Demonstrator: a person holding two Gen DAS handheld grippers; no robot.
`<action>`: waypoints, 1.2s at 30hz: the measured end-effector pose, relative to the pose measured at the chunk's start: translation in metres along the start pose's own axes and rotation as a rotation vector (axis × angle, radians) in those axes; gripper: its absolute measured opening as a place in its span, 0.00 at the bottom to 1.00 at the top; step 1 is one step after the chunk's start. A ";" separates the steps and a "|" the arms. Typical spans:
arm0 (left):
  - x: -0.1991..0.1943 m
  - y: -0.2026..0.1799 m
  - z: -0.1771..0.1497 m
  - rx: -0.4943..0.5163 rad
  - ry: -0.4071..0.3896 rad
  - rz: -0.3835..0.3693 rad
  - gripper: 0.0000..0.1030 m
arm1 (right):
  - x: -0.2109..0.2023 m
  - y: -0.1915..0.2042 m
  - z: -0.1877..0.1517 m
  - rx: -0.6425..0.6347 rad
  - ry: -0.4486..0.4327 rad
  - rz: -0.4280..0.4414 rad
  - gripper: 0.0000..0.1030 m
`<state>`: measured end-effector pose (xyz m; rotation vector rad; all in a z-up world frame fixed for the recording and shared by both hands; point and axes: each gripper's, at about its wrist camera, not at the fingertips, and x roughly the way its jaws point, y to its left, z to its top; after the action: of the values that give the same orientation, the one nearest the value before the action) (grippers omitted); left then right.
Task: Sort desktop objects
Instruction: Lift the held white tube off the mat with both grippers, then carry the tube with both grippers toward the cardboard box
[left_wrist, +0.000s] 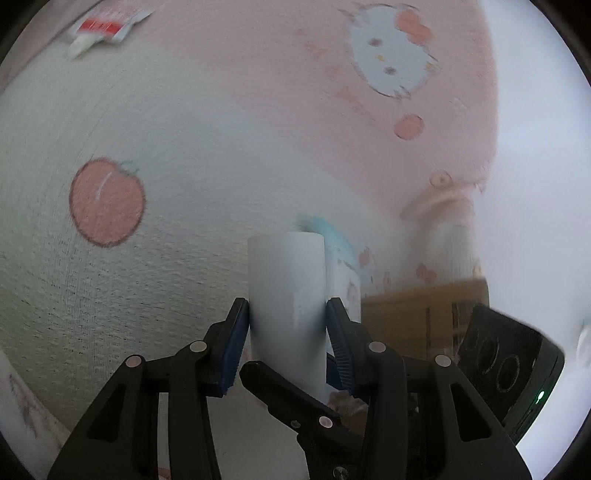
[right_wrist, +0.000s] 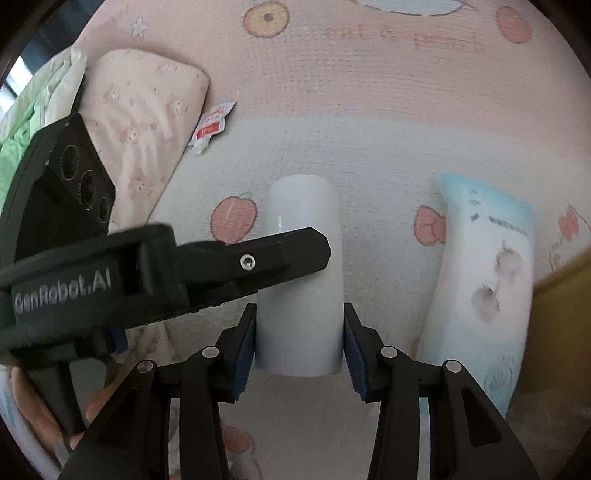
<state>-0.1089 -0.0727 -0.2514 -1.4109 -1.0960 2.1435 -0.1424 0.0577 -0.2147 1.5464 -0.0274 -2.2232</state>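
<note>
A white tube stands between both grippers' jaws: the right gripper clamps it, and the left gripper grasps it too.

Soft, even daylight, motion blur throughout (worst in the left view), fisheye edges bent and dark.

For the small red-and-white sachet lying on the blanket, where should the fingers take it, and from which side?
Take the red-and-white sachet across its flat printed body, coming straight down from above. It lies flat on the blanket near the pink pillow, so a side approach would likely only push it along.
</note>
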 end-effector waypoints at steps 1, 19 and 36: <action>-0.003 -0.005 -0.003 0.027 -0.005 0.003 0.46 | -0.003 0.001 -0.002 0.003 -0.006 0.000 0.40; -0.069 -0.104 -0.013 0.254 -0.096 -0.014 0.46 | -0.102 0.036 -0.012 -0.132 -0.190 -0.051 0.40; -0.058 -0.224 -0.016 0.454 -0.063 -0.092 0.46 | -0.216 -0.004 -0.013 -0.052 -0.388 -0.154 0.40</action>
<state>-0.0959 0.0396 -0.0484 -1.0699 -0.6201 2.1990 -0.0708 0.1414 -0.0286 1.1020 0.0342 -2.5924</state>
